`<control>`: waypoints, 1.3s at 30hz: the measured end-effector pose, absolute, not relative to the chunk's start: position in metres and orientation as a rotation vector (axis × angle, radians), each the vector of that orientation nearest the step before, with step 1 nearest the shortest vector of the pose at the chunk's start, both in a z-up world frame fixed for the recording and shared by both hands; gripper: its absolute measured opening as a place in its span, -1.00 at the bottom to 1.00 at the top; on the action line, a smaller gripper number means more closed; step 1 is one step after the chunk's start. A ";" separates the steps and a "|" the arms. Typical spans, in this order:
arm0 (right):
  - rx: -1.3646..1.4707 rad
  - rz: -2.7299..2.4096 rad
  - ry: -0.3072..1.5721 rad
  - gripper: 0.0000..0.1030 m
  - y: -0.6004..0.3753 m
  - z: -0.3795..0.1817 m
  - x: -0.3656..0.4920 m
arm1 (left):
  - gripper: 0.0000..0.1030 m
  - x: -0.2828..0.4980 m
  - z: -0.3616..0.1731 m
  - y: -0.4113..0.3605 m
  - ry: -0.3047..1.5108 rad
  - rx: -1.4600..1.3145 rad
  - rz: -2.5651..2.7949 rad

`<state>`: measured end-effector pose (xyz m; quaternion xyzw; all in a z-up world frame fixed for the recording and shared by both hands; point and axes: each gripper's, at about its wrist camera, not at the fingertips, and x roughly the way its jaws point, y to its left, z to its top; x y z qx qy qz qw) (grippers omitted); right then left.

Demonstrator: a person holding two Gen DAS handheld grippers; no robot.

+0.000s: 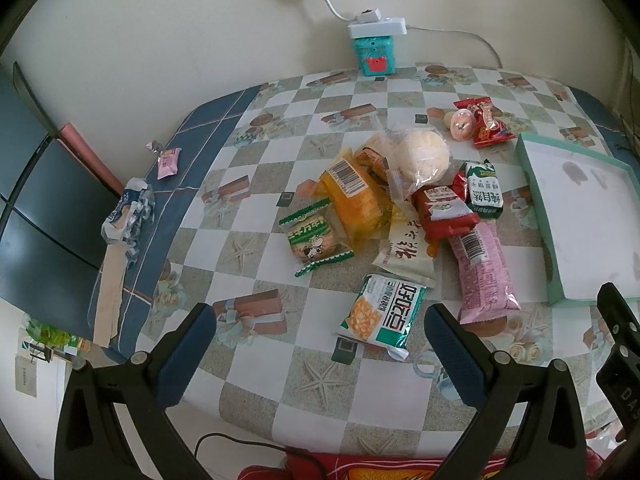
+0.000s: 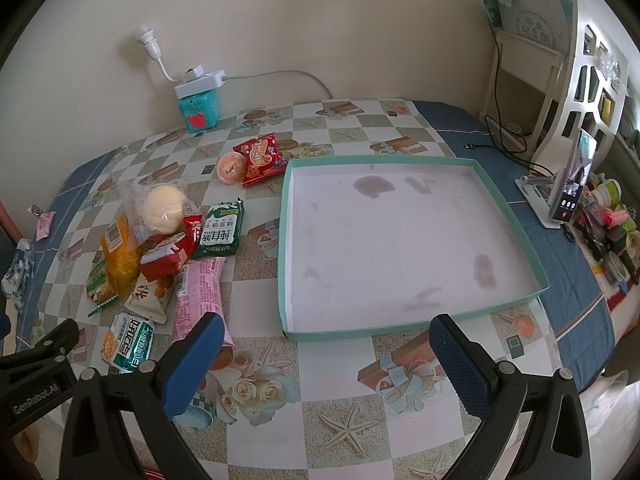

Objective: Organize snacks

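Fingers, left: your left gripper [image 1: 320, 340] is spread wide and grasps nothing; it hangs over the table [image 1: 256, 380].
Fingers, right: your right gripper [image 2: 326, 348] is likewise released, both pads bare, low over the near table edge.
Snack pile: snacks [image 1: 400, 200] lie heaped ahead of your left fingers and ahead-left of your right ones.
Nearest packet: green-and-white cracker packet [image 1: 380, 310] lies flat between your left fingers, just beyond the tips.
Pink packet: long pink packet [image 1: 482, 270] lies just ahead of your left gripper's right finger; in the right wrist view its near end meets your right gripper's left finger, contact uncertain.
Upper pile: bun in clear wrap [image 1: 424, 156] rests on an orange pack [image 1: 356, 200].
Outliers: red packet [image 2: 260, 158] and round jelly cup [image 2: 231, 167] sit apart, beyond the heap.
Tray: teal-rimmed tray [image 2: 508, 216] sits directly ahead of your right fingers, its white floor stained.
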<state>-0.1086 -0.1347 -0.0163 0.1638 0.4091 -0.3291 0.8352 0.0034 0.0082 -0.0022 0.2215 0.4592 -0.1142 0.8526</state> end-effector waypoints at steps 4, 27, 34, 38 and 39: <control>0.347 -0.696 0.867 1.00 -0.135 -0.016 -0.108 | 1.00 0.003 -0.002 0.008 0.967 0.466 -0.241; 0.348 -0.695 0.868 1.00 -0.135 -0.016 -0.109 | 1.00 0.004 -0.005 0.010 0.974 0.467 -0.236; 0.348 -0.695 0.869 1.00 -0.135 -0.016 -0.109 | 1.00 0.004 -0.006 0.010 0.975 0.469 -0.235; 0.348 -0.695 0.869 1.00 -0.135 -0.016 -0.109 | 1.00 0.003 -0.008 0.011 0.979 0.470 -0.236; 0.347 -0.695 0.869 1.00 -0.135 -0.016 -0.108 | 1.00 0.003 -0.009 0.011 0.980 0.470 -0.236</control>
